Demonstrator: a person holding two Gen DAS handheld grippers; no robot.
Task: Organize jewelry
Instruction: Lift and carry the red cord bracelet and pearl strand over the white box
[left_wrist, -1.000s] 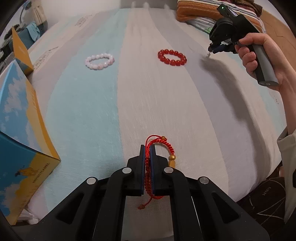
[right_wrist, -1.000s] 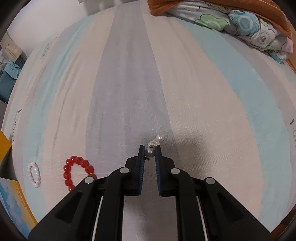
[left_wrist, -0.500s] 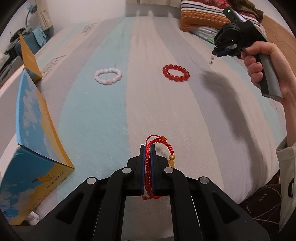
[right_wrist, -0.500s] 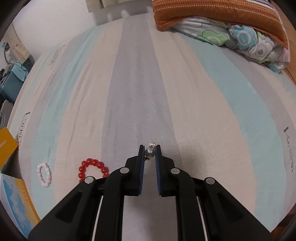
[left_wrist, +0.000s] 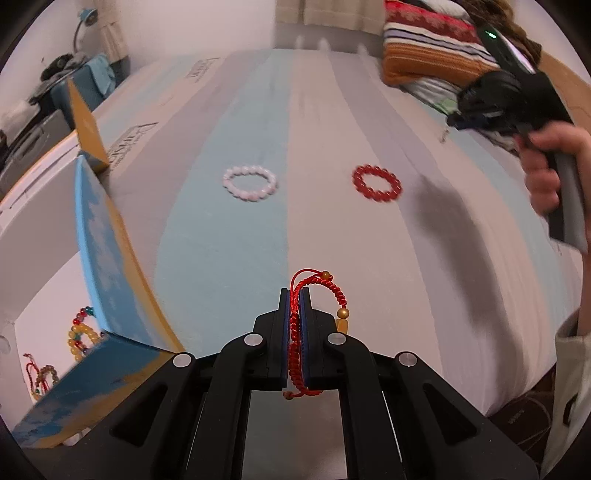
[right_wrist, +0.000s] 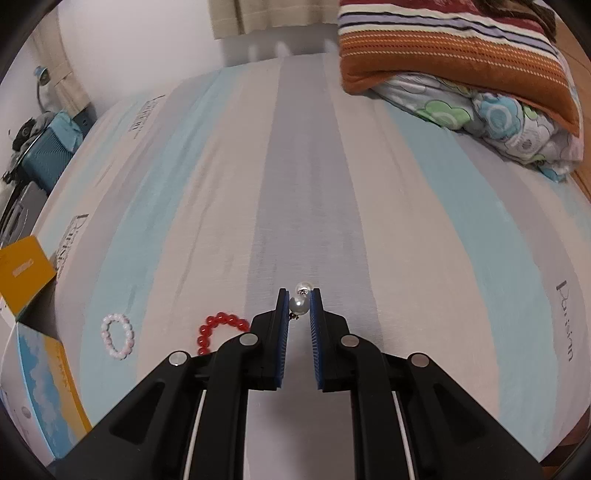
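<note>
Two bracelets lie loose on the striped bed (left_wrist: 229, 258): a white bead bracelet (left_wrist: 249, 182) on a light blue stripe and a red bead bracelet (left_wrist: 376, 182) on a pale stripe to its right, well apart from each other.

A red braided cord bracelet (left_wrist: 295, 325) with small gold beads is clamped in the left gripper (left_wrist: 294, 295); its jaws are clenched on the cord, which runs down between the blue pads, loops out past the tips and hangs to the right with a gold bead dangling. A pearl earring (right_wrist: 300, 303), one larger pearl with a smaller one beyond it and a bit of metal, sits between the tips of the right gripper (right_wrist: 298, 295); the jaws are grasping it, with a narrow gap left between the pads behind it.

From the left wrist, the right gripper appears at the far right, held in the person's right hand (left_wrist: 543, 173) above the bed, with the earring only a tiny blurred speck under it. That view also shows inside an open blue and yellow box (left_wrist: 99, 258) at the bed's left edge, where several colourful beaded pieces (left_wrist: 79, 338) lie. The right wrist view shows the folded quilts (right_wrist: 461, 70) at the bed's far right, and the red bracelet partly hidden behind its left finger.
</note>
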